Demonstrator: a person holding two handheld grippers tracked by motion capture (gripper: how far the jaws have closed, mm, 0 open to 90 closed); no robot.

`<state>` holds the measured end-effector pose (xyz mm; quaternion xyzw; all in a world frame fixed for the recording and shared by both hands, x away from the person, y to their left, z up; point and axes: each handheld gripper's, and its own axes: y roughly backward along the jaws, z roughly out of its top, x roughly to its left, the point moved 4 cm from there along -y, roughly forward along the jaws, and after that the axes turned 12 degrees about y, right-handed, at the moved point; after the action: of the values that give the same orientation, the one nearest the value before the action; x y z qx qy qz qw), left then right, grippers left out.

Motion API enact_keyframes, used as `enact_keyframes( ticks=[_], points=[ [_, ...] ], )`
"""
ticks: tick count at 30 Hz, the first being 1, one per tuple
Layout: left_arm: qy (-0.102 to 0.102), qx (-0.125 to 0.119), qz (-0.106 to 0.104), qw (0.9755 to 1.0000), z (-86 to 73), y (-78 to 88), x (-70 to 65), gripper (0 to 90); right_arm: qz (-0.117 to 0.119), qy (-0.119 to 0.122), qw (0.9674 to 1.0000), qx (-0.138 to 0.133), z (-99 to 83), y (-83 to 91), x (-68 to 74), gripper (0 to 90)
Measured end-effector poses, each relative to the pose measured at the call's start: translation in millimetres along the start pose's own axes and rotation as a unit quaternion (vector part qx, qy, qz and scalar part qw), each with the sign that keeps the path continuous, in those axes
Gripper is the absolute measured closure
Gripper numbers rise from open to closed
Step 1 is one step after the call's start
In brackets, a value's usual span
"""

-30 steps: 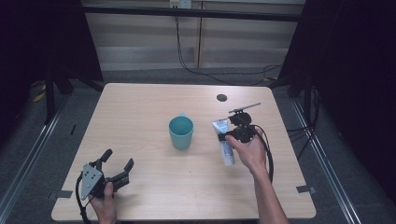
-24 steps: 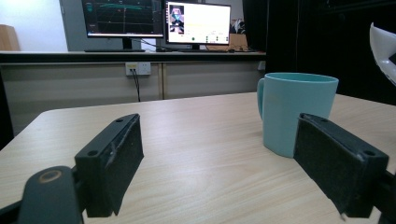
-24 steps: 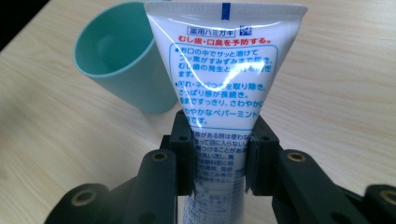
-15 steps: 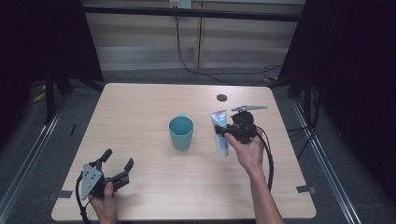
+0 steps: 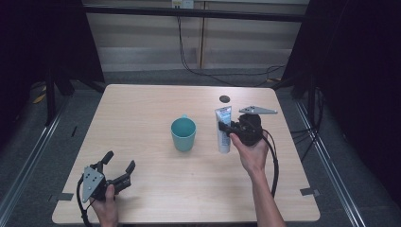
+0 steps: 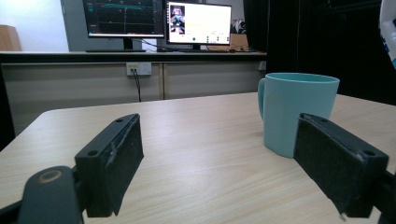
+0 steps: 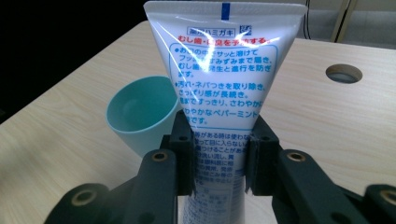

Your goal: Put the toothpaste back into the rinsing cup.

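right gripper clamps tube | mug just beside | table

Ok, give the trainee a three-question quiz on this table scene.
1. True or false: the right gripper has its jaws shut on the toothpaste tube.
2. What colour is the mug?
3. The left gripper is: A) open, holding nothing; B) shut on the mug; C) inside the mug.

Key: 1 true. 2 teal. 3 A.
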<state>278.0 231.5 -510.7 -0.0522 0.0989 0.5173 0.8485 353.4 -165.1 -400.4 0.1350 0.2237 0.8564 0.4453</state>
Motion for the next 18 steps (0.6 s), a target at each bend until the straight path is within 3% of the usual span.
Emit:
enact_keyframes(
  ticks=[8, 10, 18],
  points=[
    [0.000, -0.001, -0.001, 1.0000, 0.1, 0.0, 0.0, 15.9, 0.000, 0.004, 0.9993, -0.038, 4.2, 4.9, 2.1, 68.9],
    [0.000, -0.001, -0.001, 1.0000, 0.1, 0.0, 0.0, 15.9, -0.004, 0.020, 0.9981, -0.059, 5.5, 5.7, 4.4, 69.0],
    [-0.002, 0.000, -0.001, 1.0000, 0.1, 0.2, 0.2, 15.9, 0.001, 0.024, 0.9960, -0.086, 11.4, 3.6, 9.9, 69.0]
  ],
)
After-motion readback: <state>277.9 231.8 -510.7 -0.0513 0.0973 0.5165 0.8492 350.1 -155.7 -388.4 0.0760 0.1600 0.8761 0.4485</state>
